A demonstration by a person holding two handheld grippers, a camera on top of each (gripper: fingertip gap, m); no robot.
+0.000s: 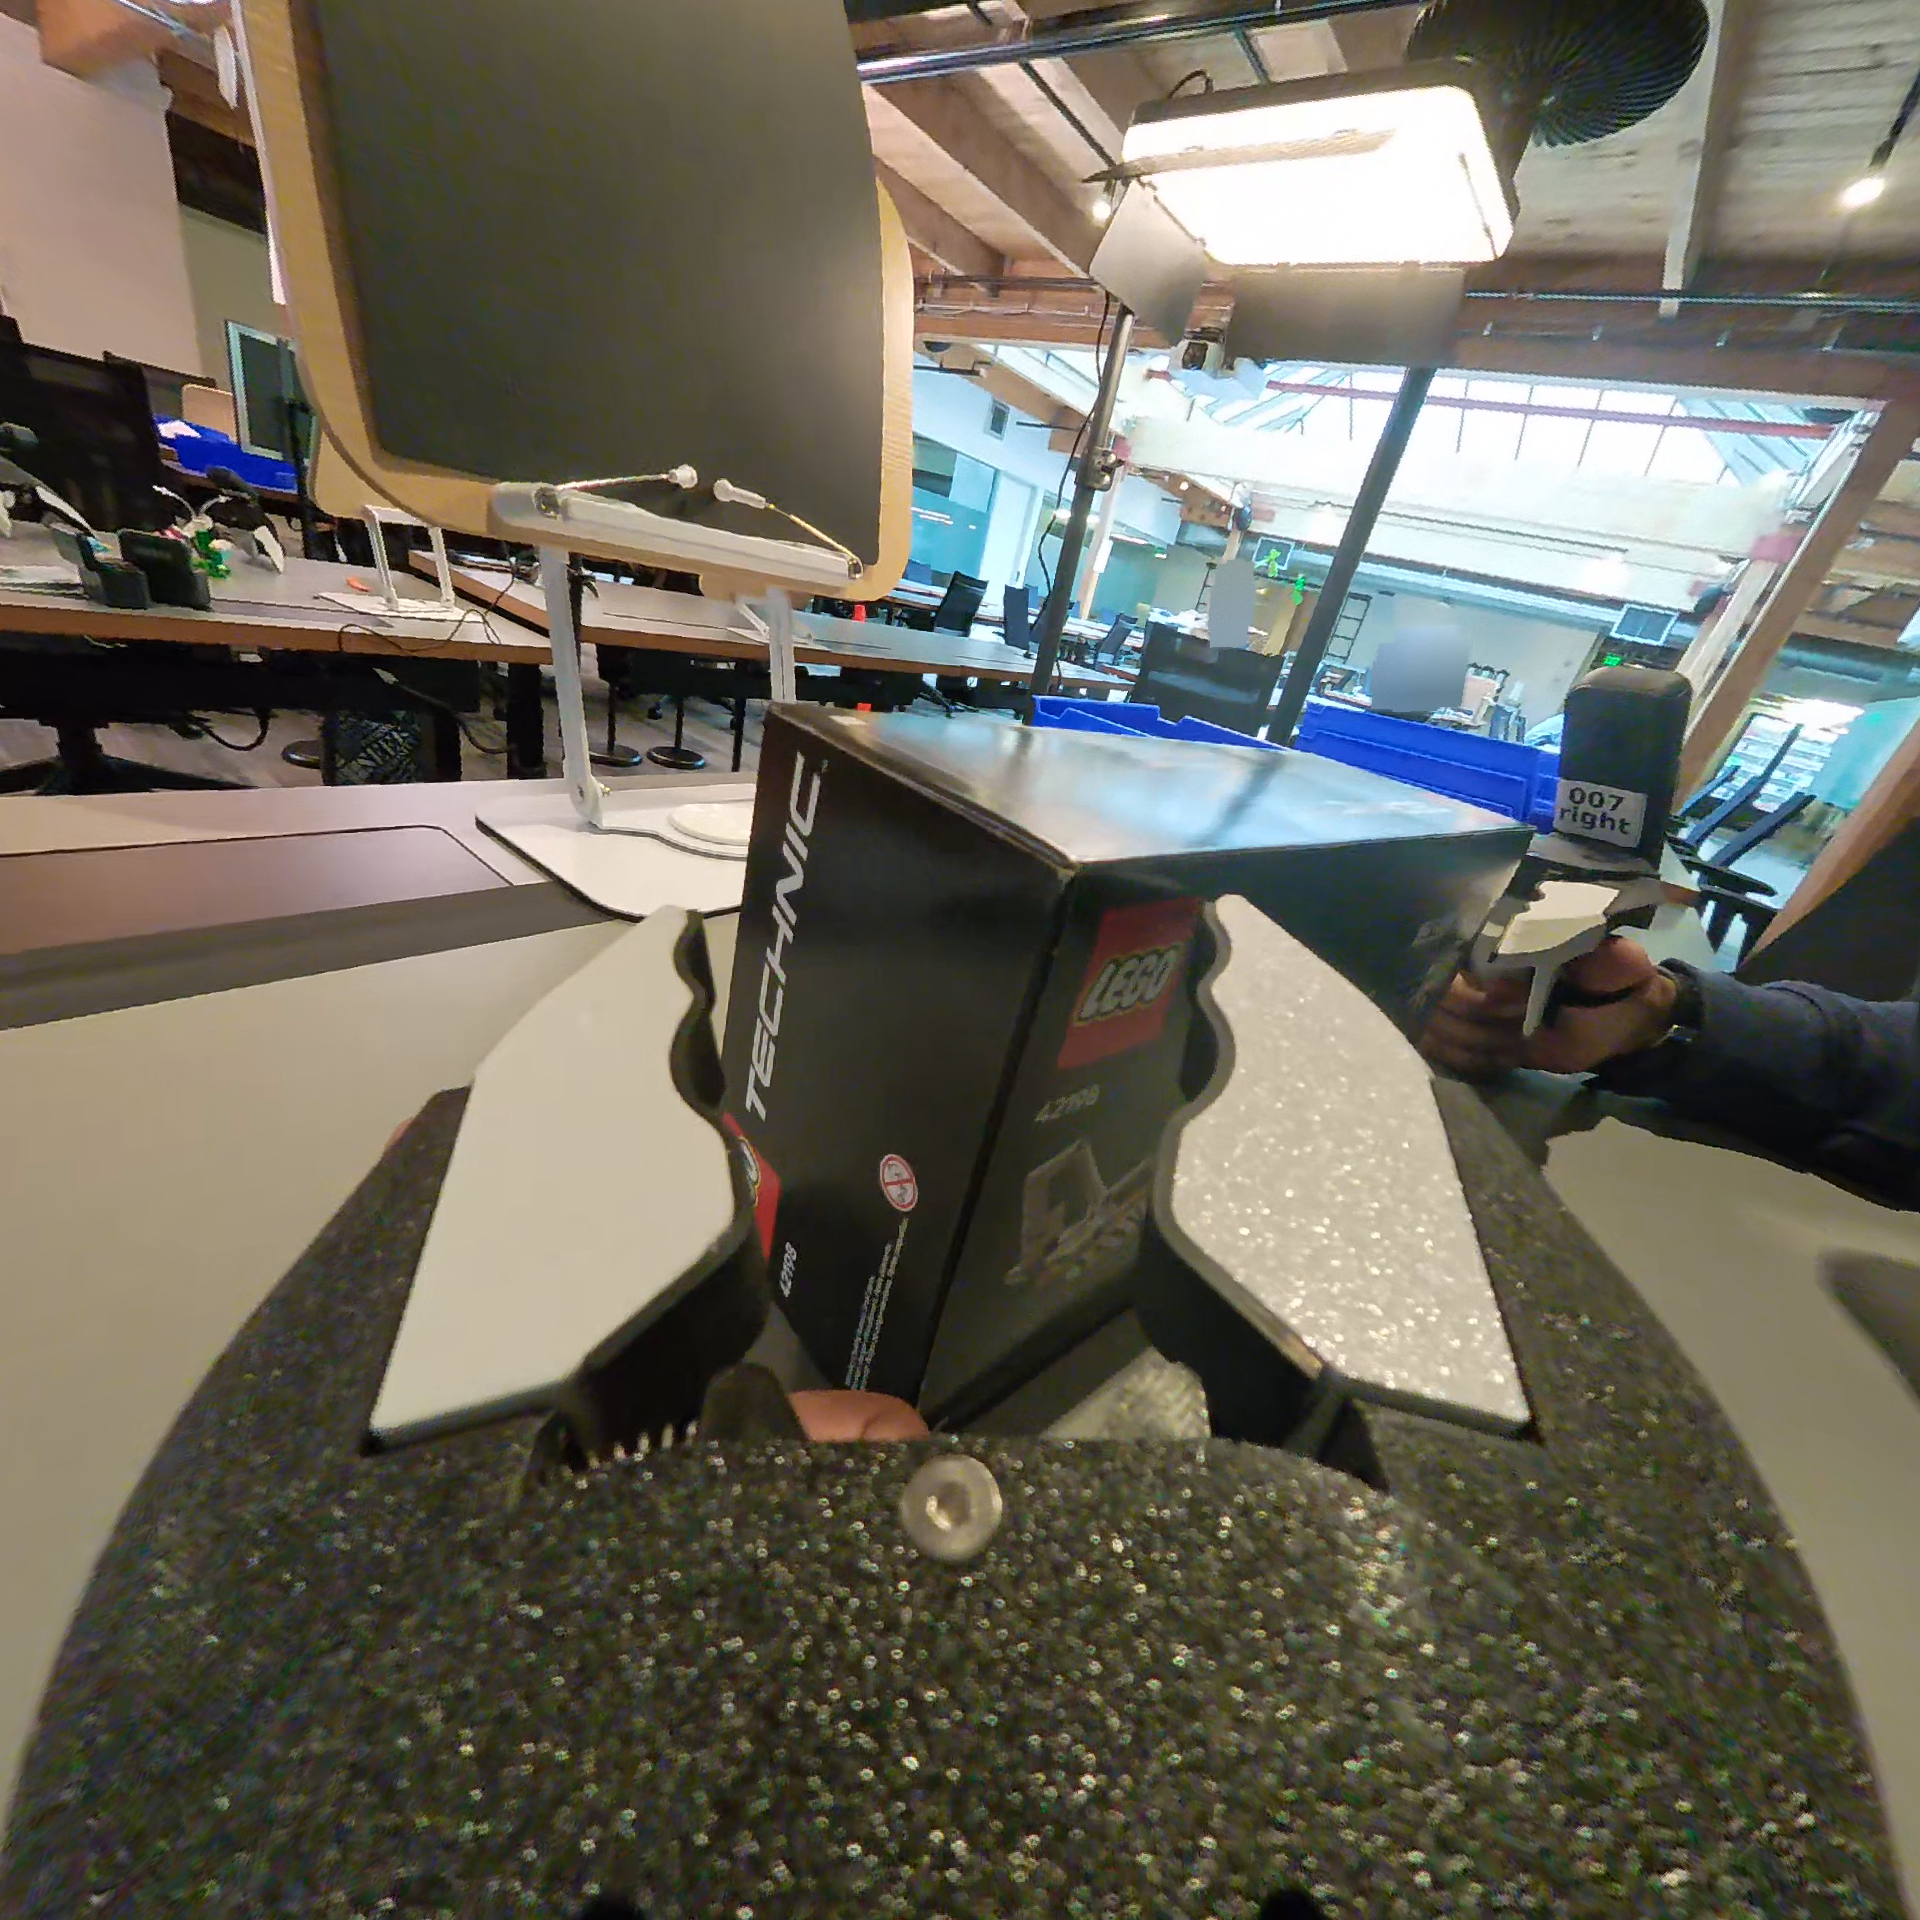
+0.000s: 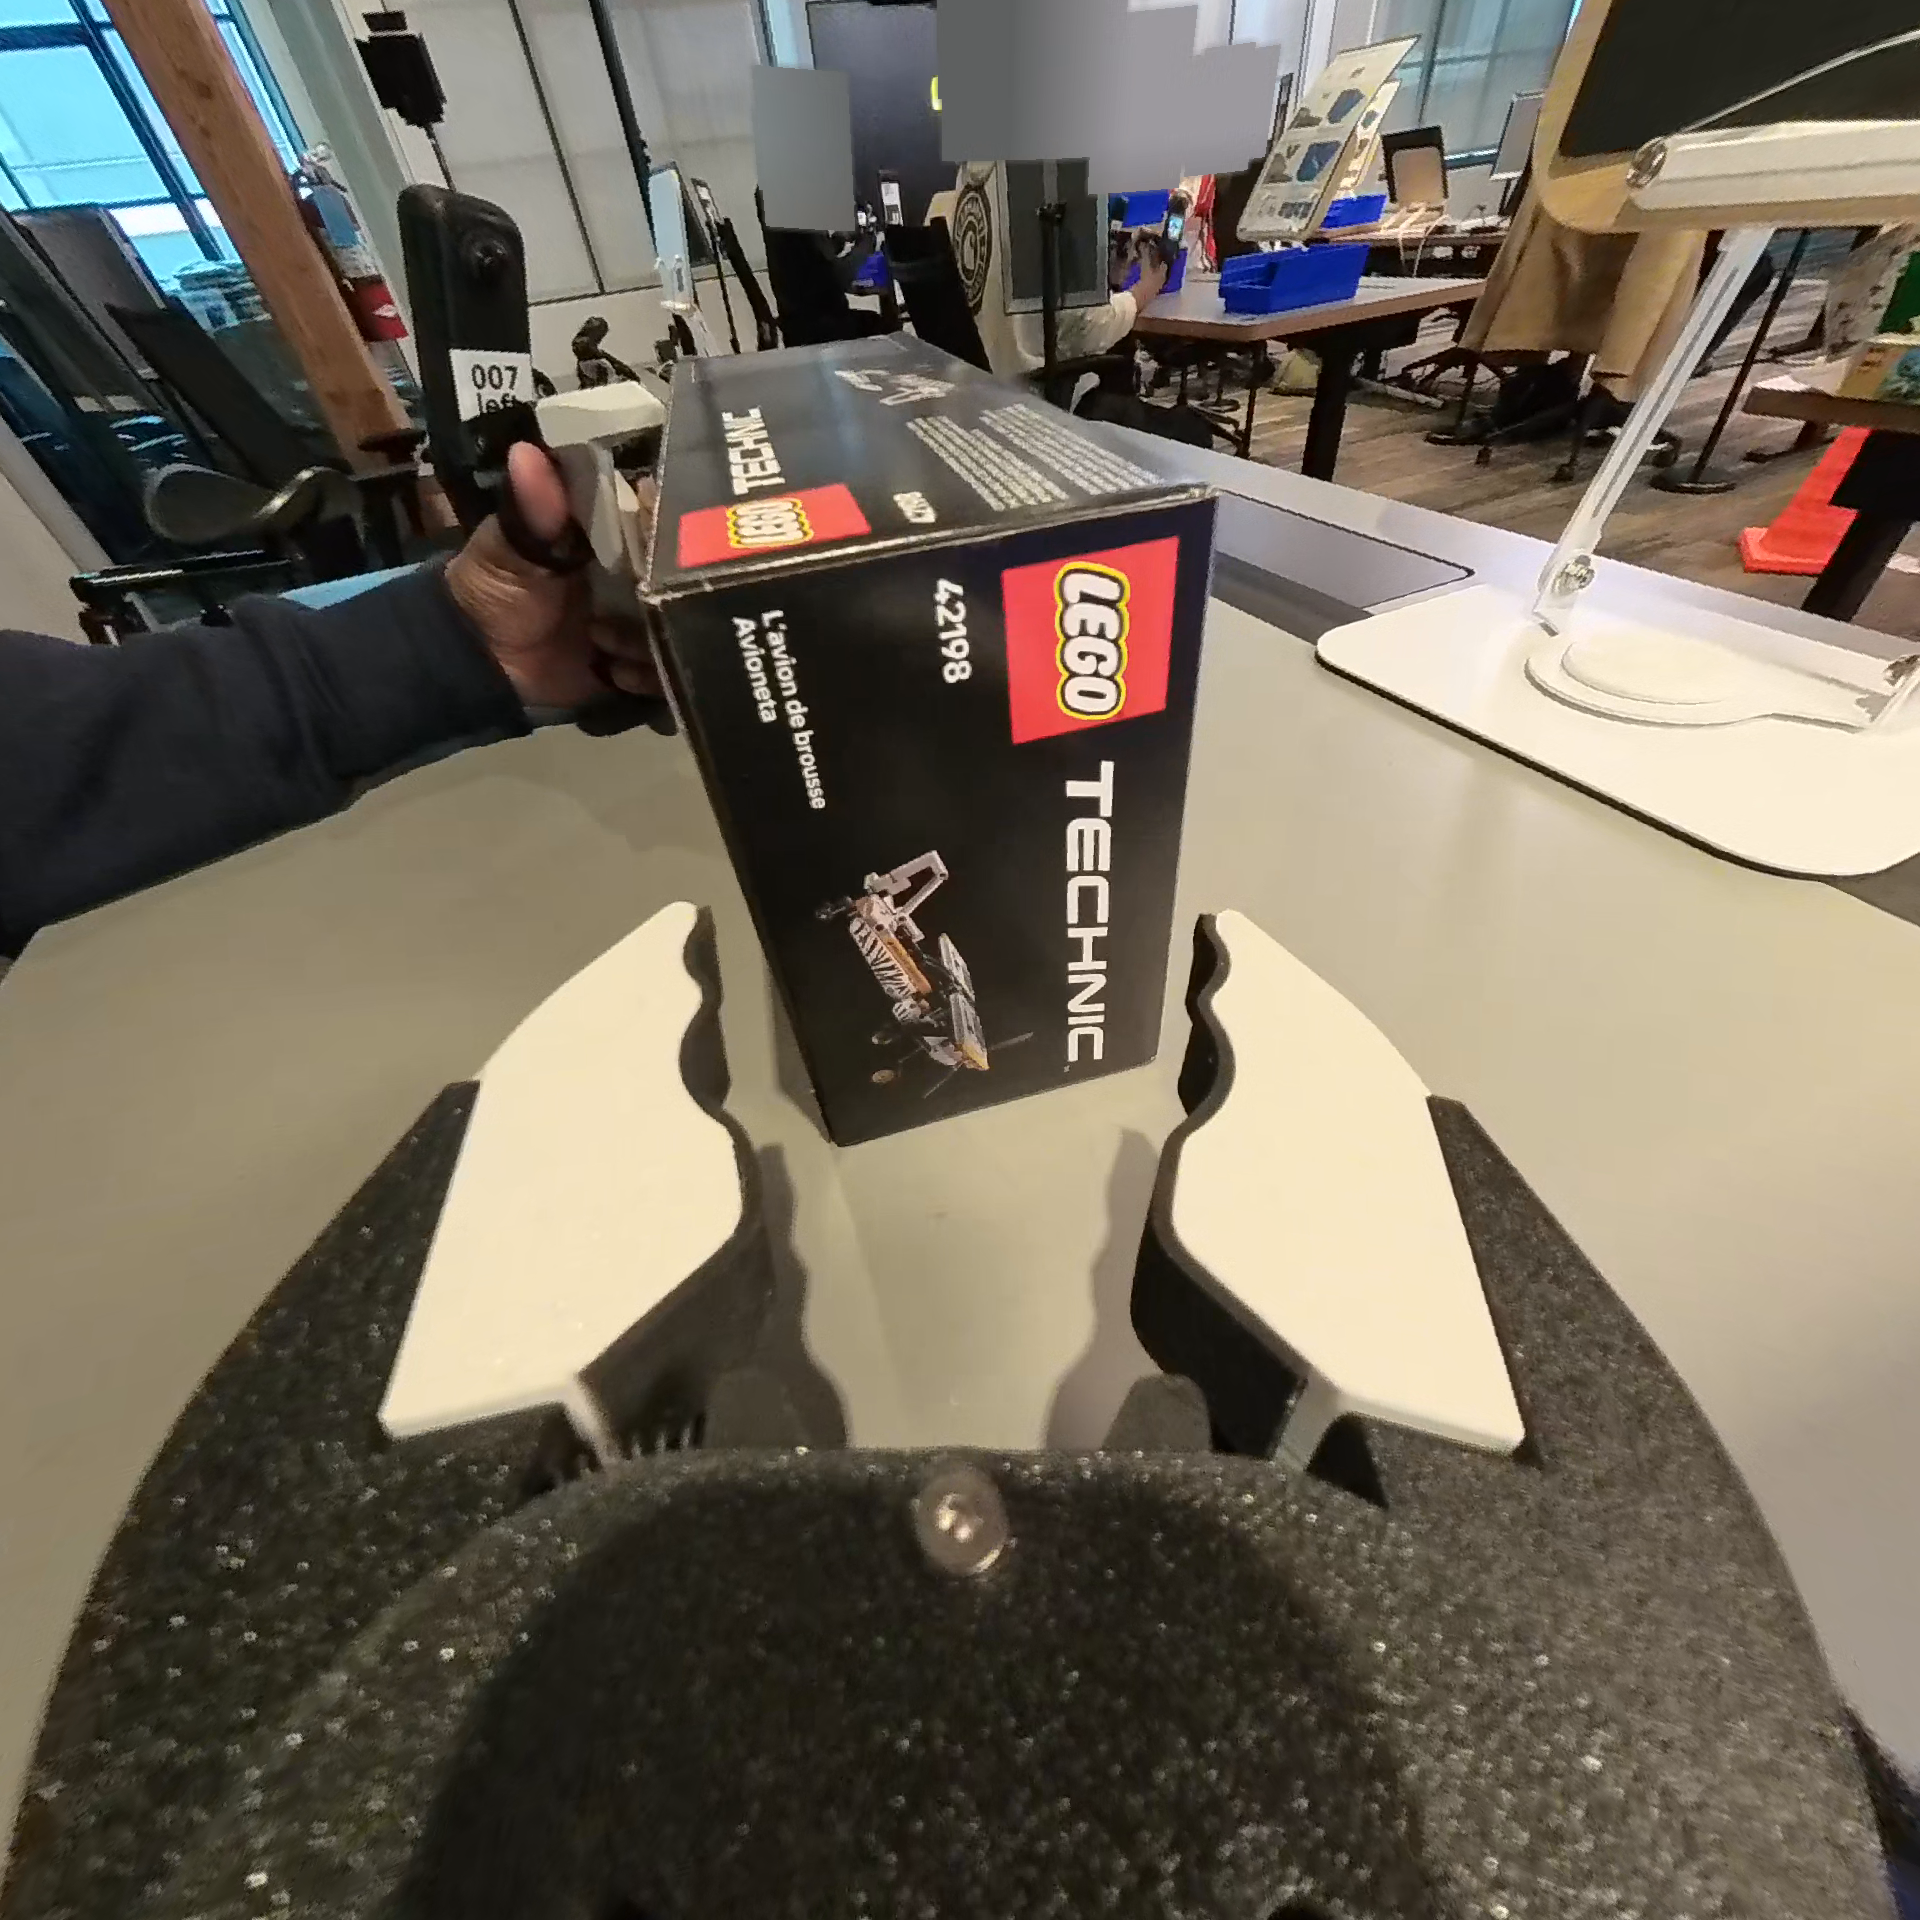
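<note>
A black toy-set box with a red logo stands on end-length across a grey table. My left gripper has the box's near corner deep between its white fingers, which press on both faces. In the right wrist view the box runs away from me, and the left gripper holds its far end in a person's hand. My right gripper is open, its tips either side of the box's near end with gaps on both sides. It also shows in the left wrist view.
A white stand base sits on the table to the right and carries a dark screen. A lamp panel hangs above on a pole. Blue bins and desks lie beyond the table's far edge.
</note>
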